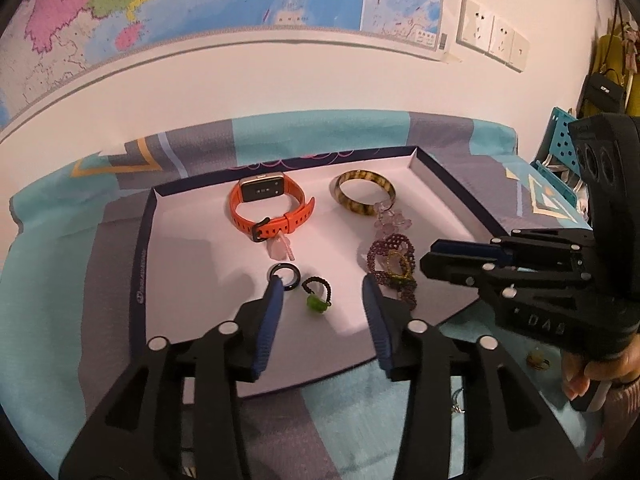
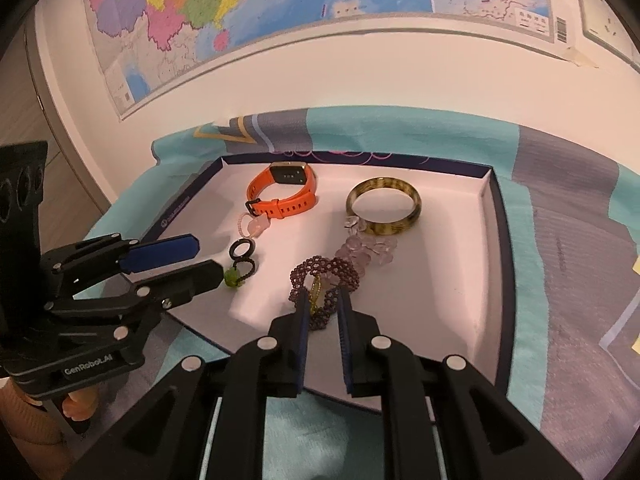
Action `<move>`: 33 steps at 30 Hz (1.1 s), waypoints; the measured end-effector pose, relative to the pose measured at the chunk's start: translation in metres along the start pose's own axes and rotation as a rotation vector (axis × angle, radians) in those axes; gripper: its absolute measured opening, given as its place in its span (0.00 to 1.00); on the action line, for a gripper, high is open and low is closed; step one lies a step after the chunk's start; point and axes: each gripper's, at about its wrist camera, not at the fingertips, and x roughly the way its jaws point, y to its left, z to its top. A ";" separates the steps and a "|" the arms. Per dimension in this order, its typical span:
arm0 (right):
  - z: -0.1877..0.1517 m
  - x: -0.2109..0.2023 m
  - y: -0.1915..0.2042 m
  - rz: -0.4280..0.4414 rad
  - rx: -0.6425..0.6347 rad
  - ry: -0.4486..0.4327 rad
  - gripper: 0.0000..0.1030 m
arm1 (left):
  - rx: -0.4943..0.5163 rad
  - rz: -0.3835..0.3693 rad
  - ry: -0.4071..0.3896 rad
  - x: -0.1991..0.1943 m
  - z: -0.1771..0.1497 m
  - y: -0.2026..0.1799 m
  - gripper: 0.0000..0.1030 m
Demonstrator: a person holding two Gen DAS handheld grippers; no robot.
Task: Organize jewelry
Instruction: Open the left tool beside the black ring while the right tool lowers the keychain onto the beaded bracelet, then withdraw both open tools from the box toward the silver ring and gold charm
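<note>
- The left gripper point(image 1: 324, 300) stood open, its fingers point(image 1: 272, 300) astride the small, light green-bead ring point(image 1: 317, 295) near the tray's point(image 1: 436, 176) front edge; best pinched across its stiff band.
- The right gripper point(image 2: 323, 310) was nearly closed, gripping nothing visible, before the limp purple beaded bracelet point(image 2: 324, 280).

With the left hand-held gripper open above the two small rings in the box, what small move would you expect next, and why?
Probably lift the left hand-held gripper clear. Its jaws stand apart with nothing between the pads, and the beaded ring with the green stone already lies in the box lid, beside the black ring.
</note>
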 end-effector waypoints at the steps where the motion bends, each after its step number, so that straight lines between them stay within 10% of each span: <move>1: -0.001 -0.004 -0.001 -0.002 0.001 -0.006 0.18 | 0.002 -0.002 -0.005 -0.003 -0.001 -0.001 0.47; 10: -0.021 -0.054 -0.022 -0.029 0.024 -0.053 0.35 | 0.051 -0.042 -0.053 -0.036 -0.018 -0.011 0.63; 33: -0.110 -0.085 -0.020 -0.051 0.040 0.044 0.44 | 0.170 -0.102 -0.010 -0.048 -0.061 -0.060 0.82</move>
